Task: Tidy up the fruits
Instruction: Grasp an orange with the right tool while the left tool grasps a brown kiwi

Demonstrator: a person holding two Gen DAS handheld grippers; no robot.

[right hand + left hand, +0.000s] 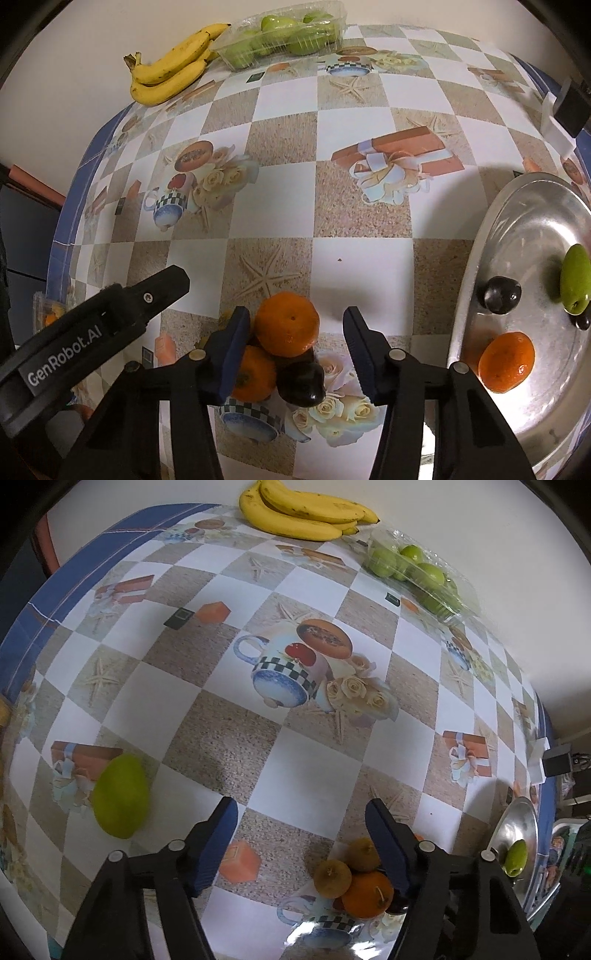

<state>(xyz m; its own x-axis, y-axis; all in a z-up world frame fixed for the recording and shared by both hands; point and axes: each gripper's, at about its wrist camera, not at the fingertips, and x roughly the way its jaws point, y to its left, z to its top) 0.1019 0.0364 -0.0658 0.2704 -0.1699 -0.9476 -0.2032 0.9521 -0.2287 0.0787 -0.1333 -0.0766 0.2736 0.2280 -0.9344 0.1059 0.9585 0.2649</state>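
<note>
My right gripper is open above a small pile of fruit: an orange between its fingers, a second orange and a dark plum below. A metal tray at the right holds an orange, a dark plum and a green mango. My left gripper is open and empty over the tablecloth. In the left wrist view a green mango lies left of it. Two kiwis and an orange lie by its right finger.
Bananas and a clear plastic box of green fruit sit at the table's far edge by the wall. The left gripper's body reaches in at the left of the right wrist view. A black box sits at the right edge.
</note>
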